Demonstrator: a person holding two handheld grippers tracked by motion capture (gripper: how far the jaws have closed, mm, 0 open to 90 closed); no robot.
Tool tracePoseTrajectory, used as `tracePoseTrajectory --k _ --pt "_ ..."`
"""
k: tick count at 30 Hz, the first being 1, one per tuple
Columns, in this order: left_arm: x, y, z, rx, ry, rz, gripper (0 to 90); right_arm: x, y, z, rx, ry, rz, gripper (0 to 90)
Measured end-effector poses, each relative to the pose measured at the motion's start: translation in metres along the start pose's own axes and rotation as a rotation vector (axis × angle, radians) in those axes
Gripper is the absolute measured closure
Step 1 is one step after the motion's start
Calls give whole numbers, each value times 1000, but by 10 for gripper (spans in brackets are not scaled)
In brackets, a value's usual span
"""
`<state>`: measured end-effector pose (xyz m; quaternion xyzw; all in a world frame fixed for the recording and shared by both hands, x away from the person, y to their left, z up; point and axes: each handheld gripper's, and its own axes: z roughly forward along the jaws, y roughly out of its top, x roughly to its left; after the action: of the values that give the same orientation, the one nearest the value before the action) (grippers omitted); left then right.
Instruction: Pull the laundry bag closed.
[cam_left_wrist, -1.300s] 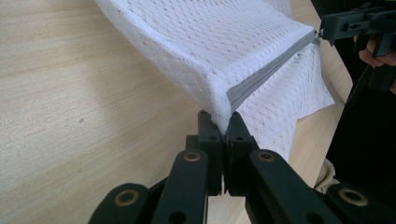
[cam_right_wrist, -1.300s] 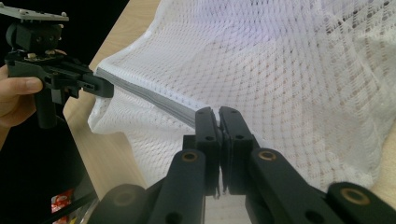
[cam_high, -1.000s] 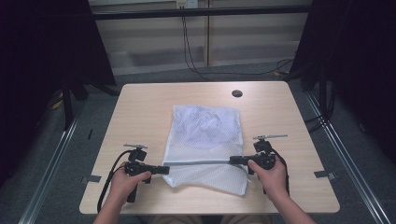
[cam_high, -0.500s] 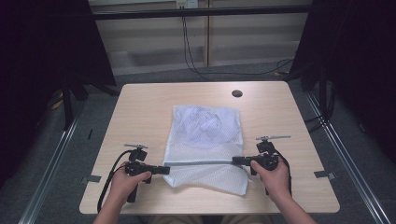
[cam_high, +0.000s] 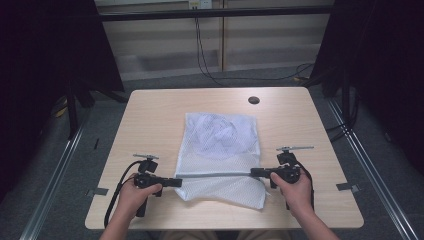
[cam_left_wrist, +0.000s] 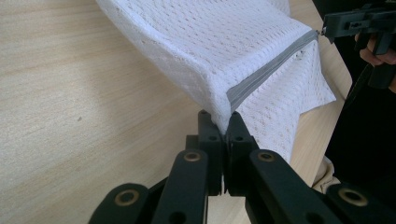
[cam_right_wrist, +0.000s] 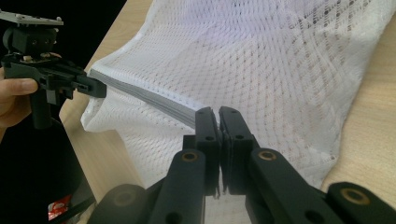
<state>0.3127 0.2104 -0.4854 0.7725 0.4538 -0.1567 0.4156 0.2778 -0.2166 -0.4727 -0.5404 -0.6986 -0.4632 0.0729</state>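
Two tools (cam_high: 175, 182) (cam_high: 256, 173) pinch one white mesh bag (cam_high: 222, 150).

I note both tools are matte black. The left tool (cam_high: 176, 182) carries a grey three-cornered plate on a short post, and a black cable loops from its handle. The right tool (cam_high: 255, 173) has the same plate and a black cable. Up close, each shows two flat jaw bars on linkage arms with brass-coloured pivot bushings. Forearms are bare, no sleeves visible.
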Motion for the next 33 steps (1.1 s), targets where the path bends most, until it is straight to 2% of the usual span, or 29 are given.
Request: tracePoseTrajectory --k 6,19,20,33 --pt "0 0 0 -2 -1 -11 883 -1 -1 -2 1 -3 -1 869" --pt "0 1 1 1 6 0 883 -2 -2 -6 -2 -8 3 869" --pt "-1 1 1 0 -1 -13 883 -2 -2 -6 -1 -7 4 868" --pt "-1 2 1 4 -1 -2 883 -5 -2 -10 2 -12 5 868"
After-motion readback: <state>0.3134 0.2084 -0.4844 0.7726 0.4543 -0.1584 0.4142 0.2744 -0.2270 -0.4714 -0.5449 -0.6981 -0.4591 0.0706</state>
